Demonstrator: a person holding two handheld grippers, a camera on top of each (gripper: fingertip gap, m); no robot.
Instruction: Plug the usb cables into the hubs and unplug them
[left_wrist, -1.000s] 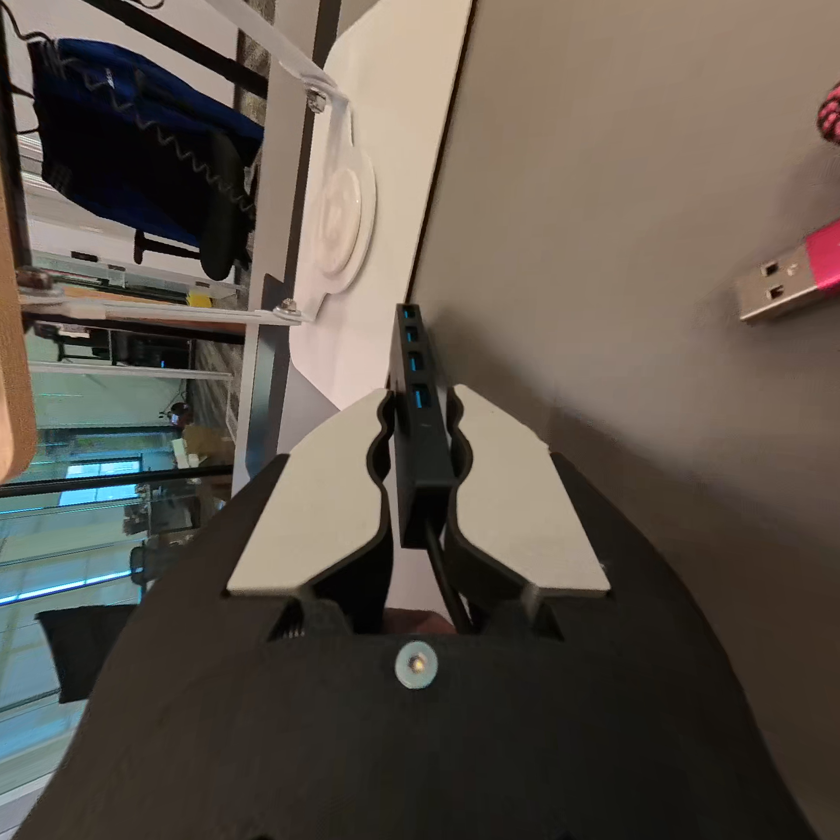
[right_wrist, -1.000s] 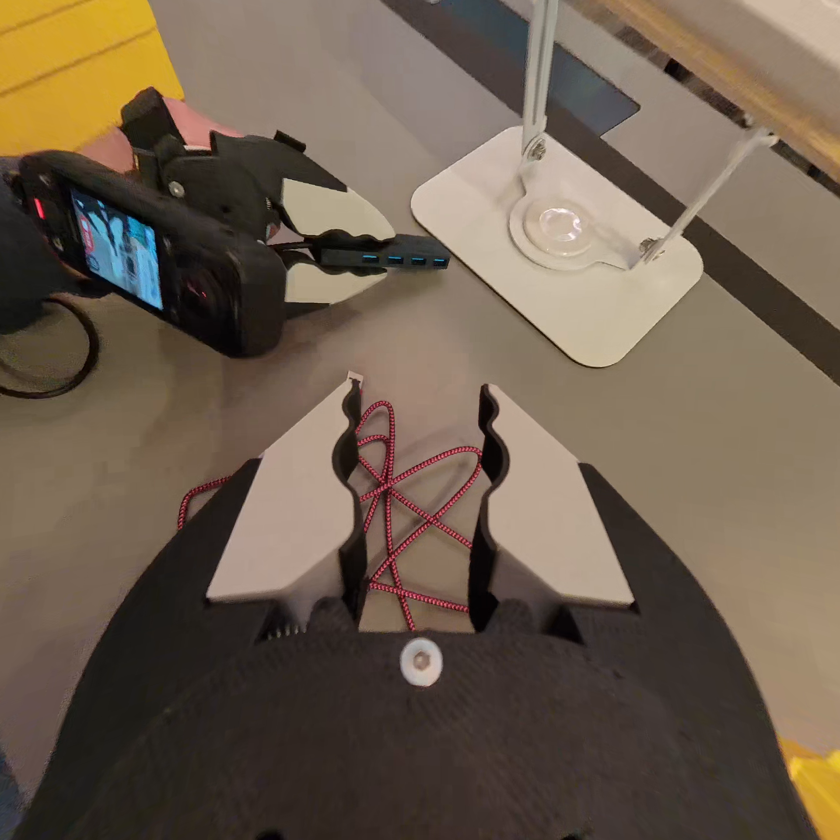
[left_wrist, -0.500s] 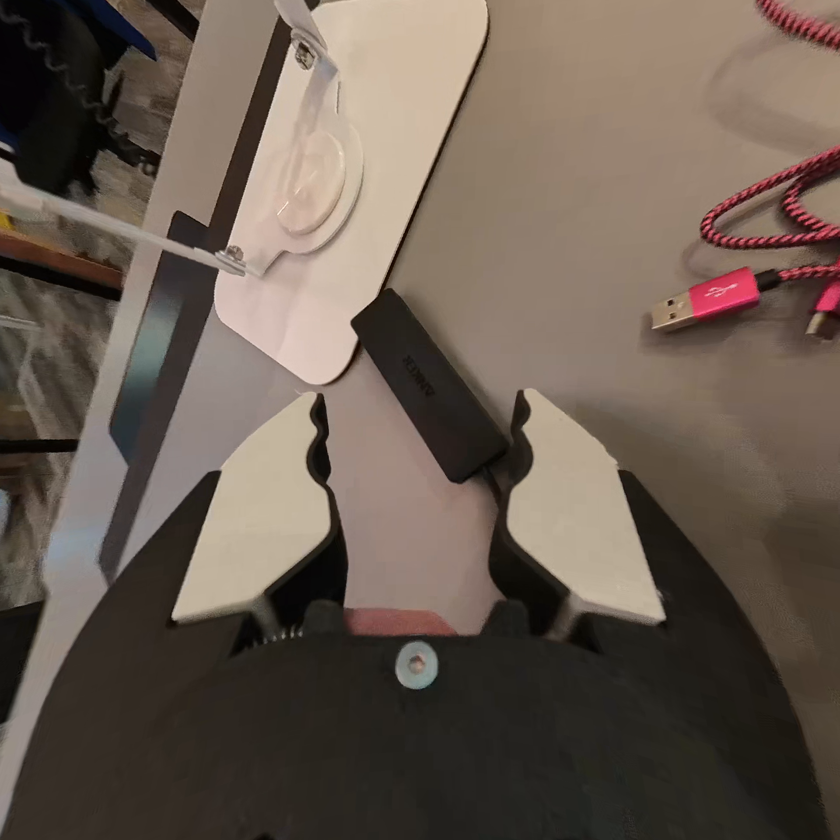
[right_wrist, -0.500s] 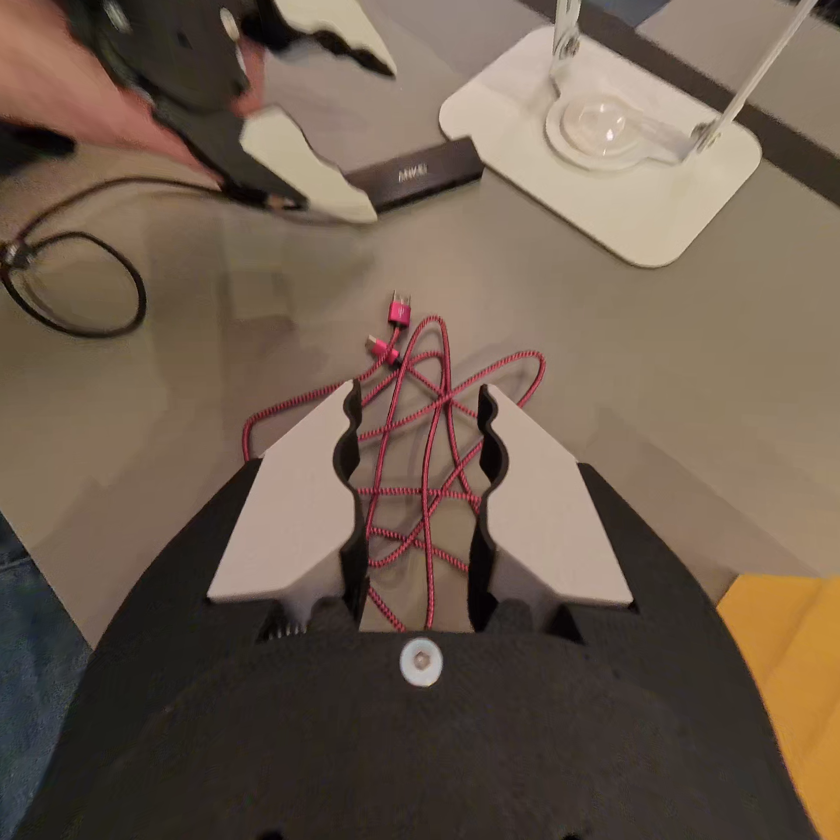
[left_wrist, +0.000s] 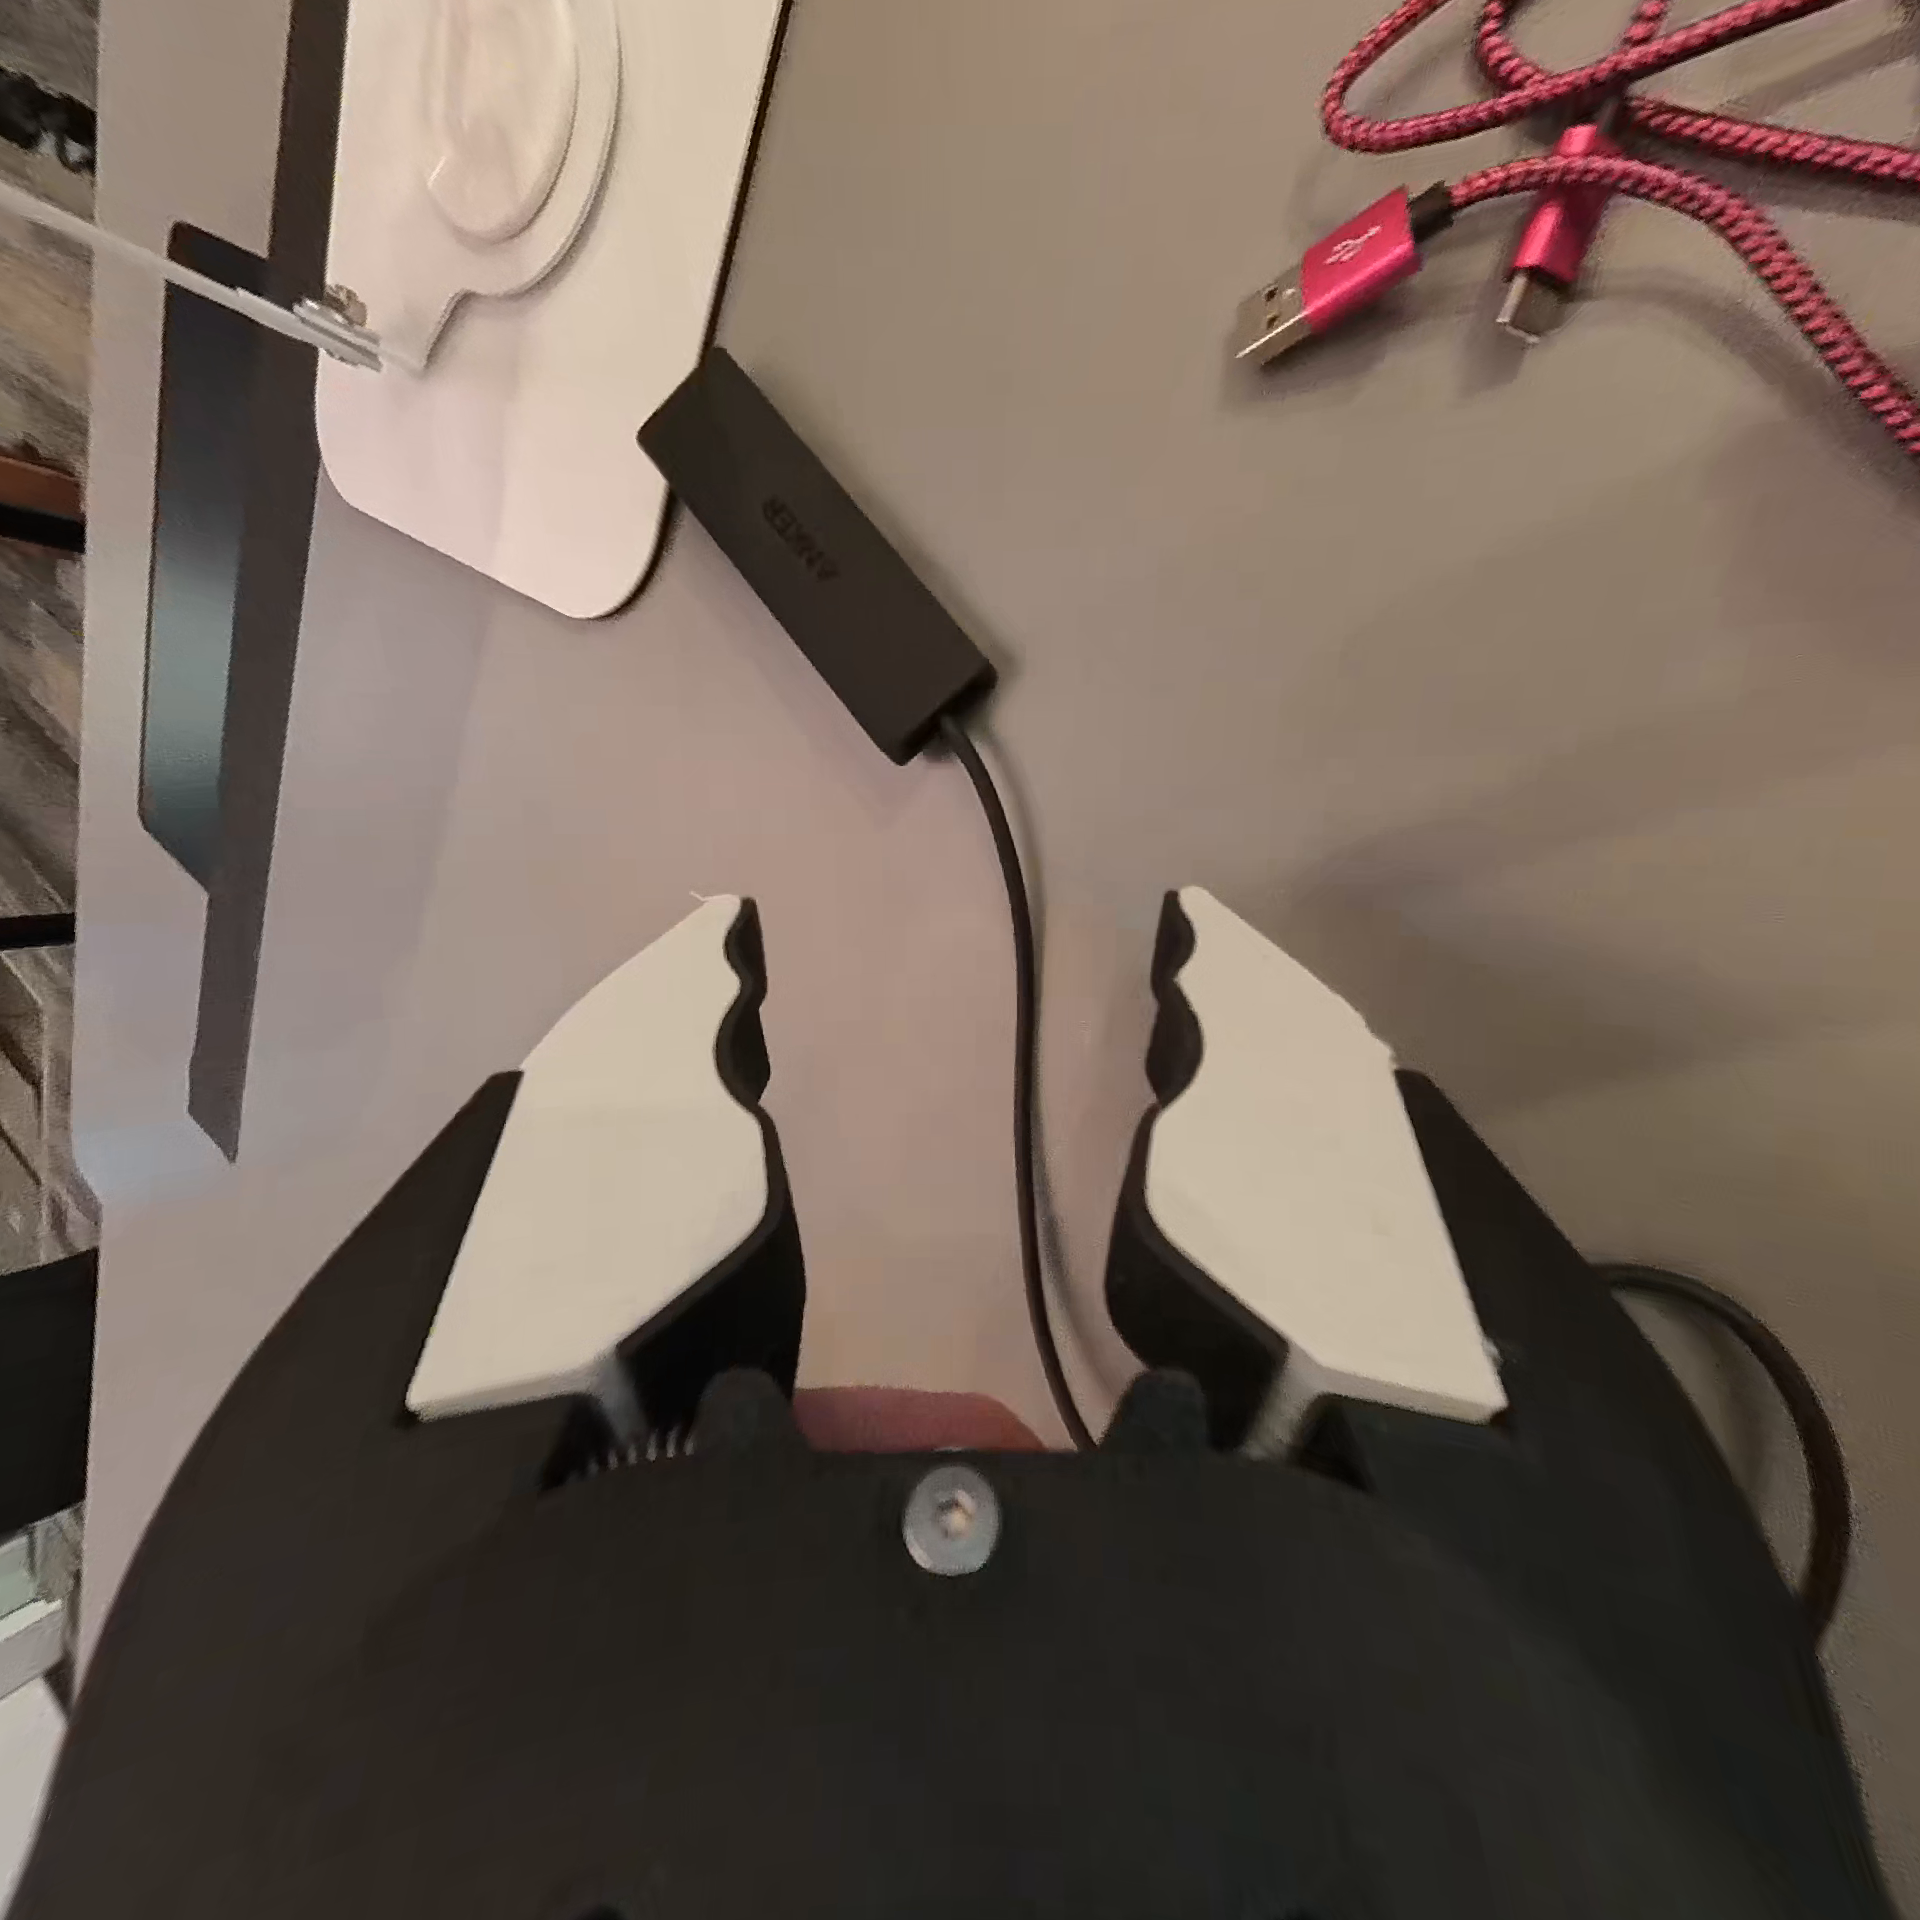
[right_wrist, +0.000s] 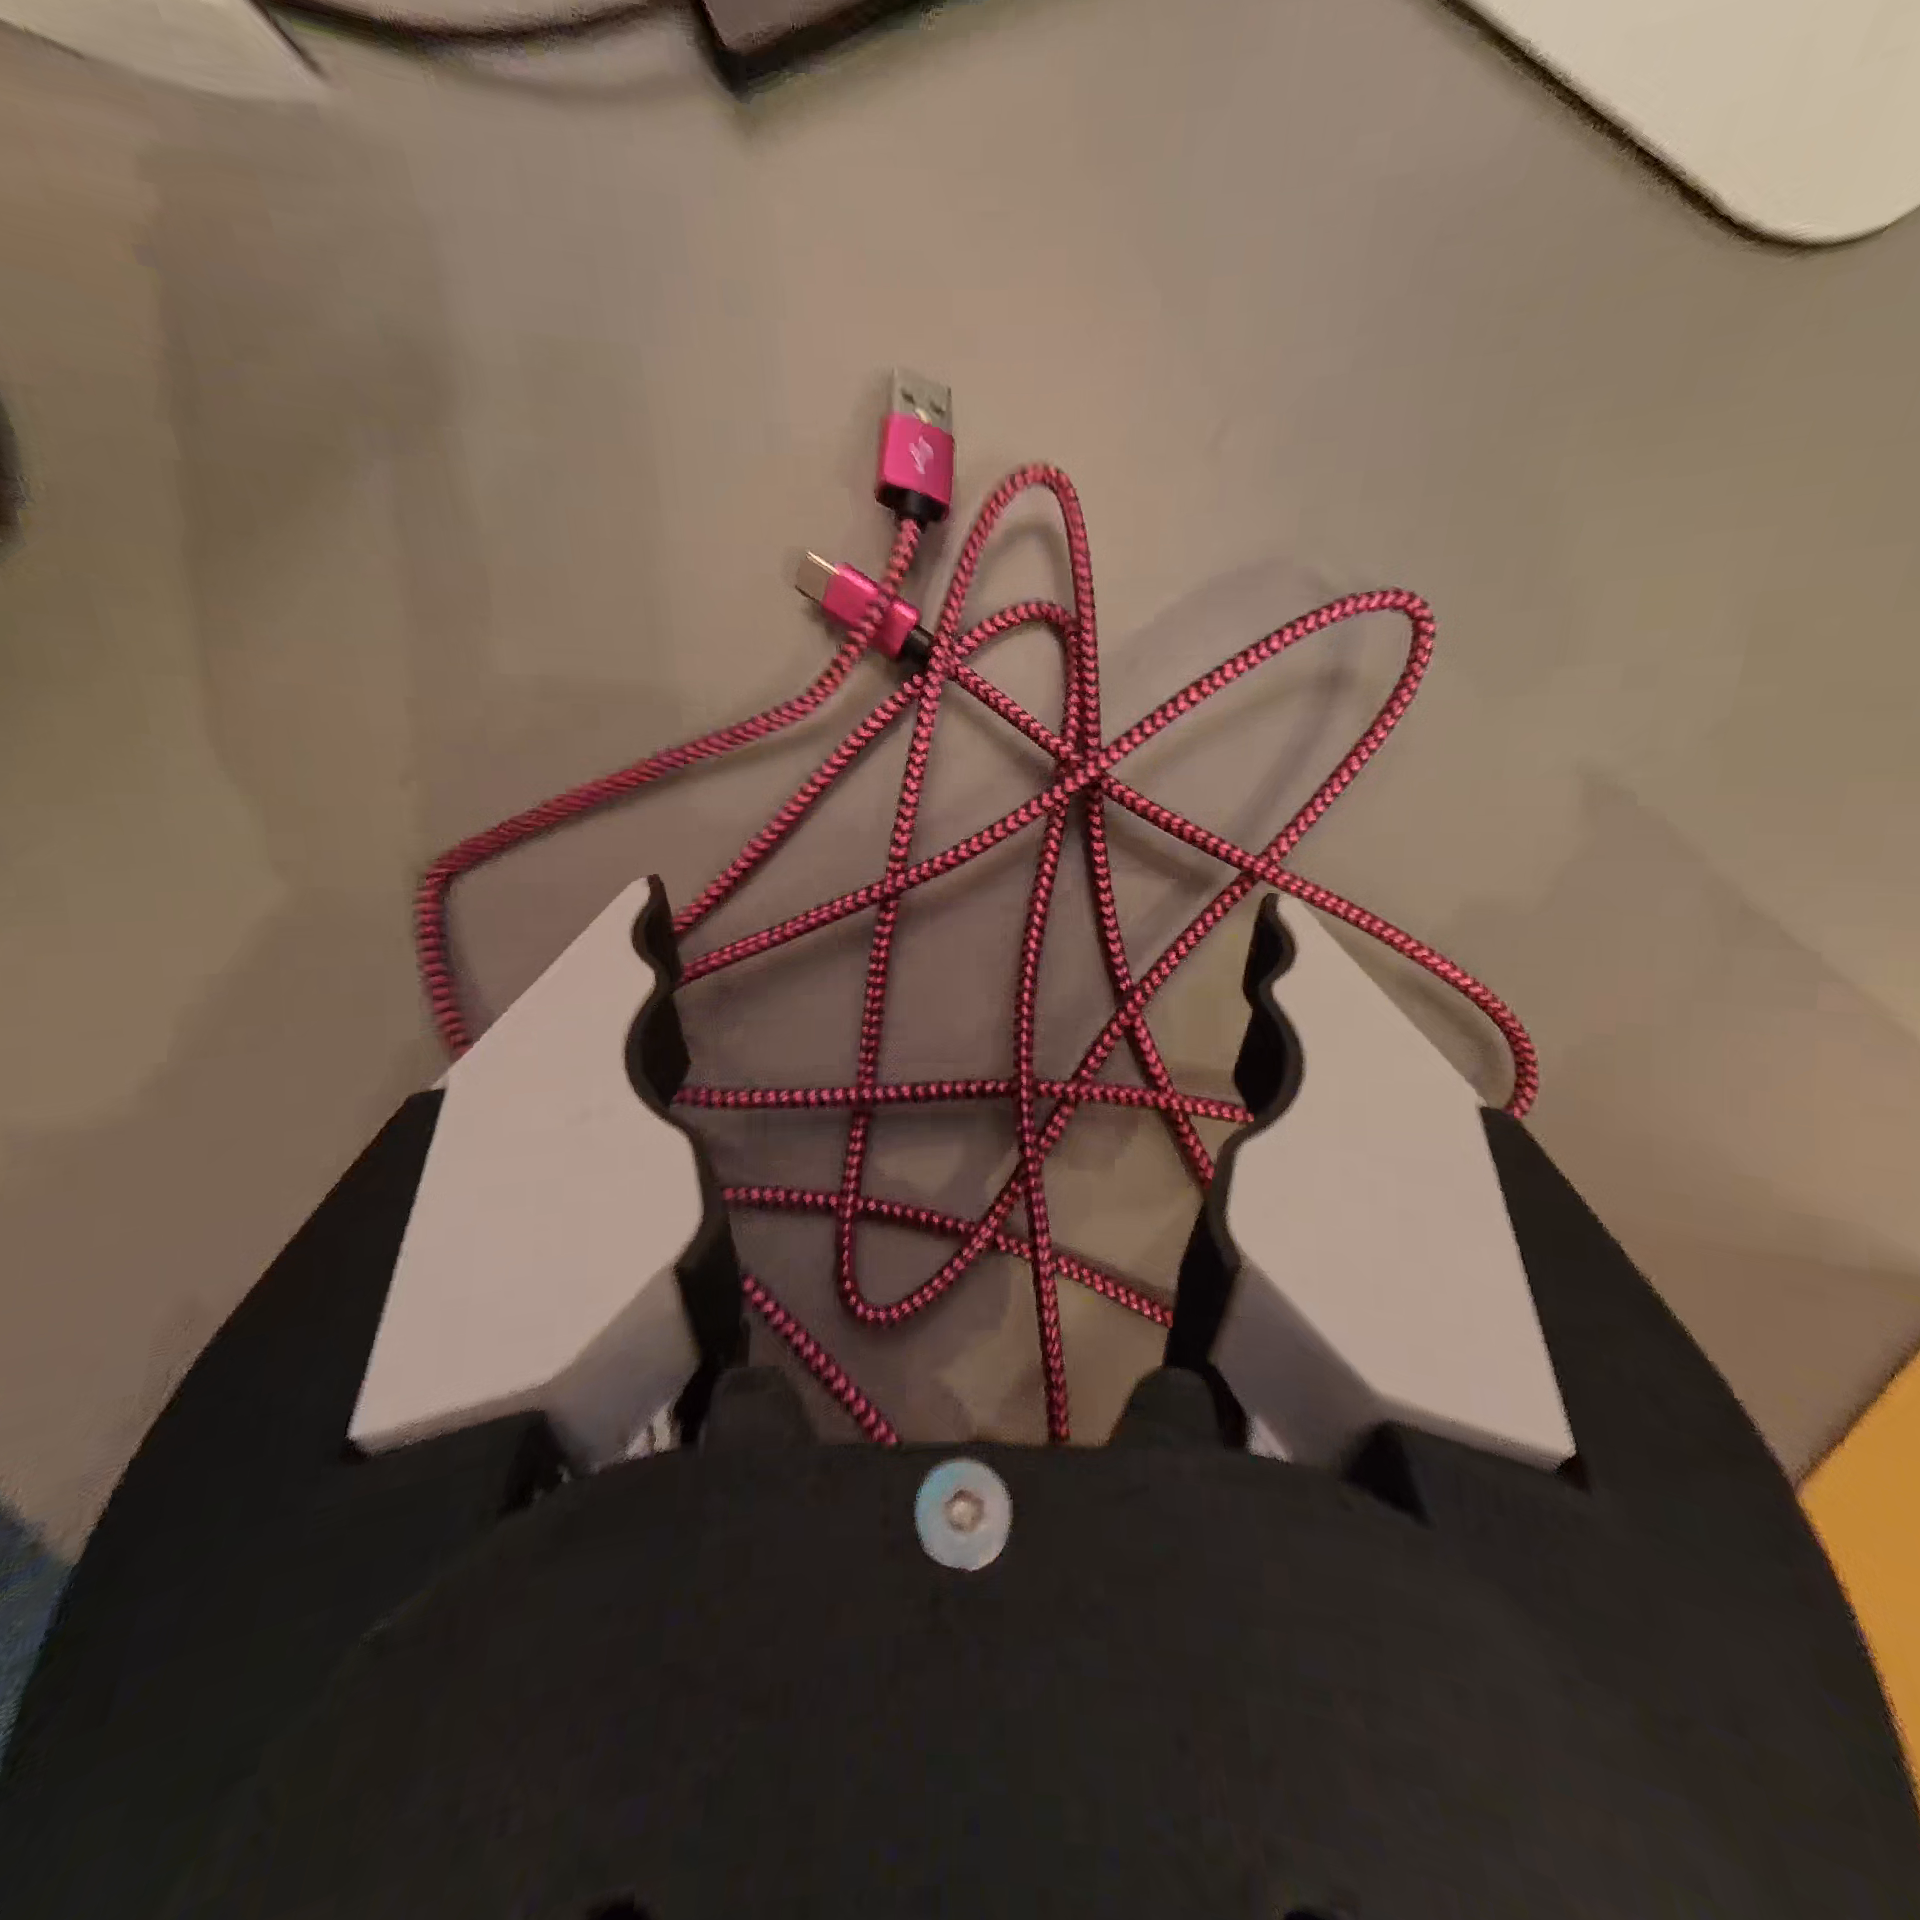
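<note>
Two grippers stood agape, empty: left gripper (left_wrist: 956, 914) below the slim black rectangular USB hub (left_wrist: 816, 556); right gripper (right_wrist: 956, 914) over the tangled pink-and-black braided cable (right_wrist: 1039, 935) at frame centre.

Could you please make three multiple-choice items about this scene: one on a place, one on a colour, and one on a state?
1. Where does the black USB hub lie?
A. On the grey table, beside the white base plate
B. Between the fingers of the left claw
C. On top of the braided cable

2. What colour is the shell of the USB-A plug?
A. Blue
B. Pink
C. Green

3. In what state is the left claw?
A. Shut on the hub
B. Shut on the hub's cord
C. Open, holding nothing

Key: 1 A, the hub rests flat on the table next to the plate, ahead of the claw. 2 B, the shell is pink like the braided cable. 3 C, its fingers stand wide apart, and the hub's thin black cord only passes between them.
</note>
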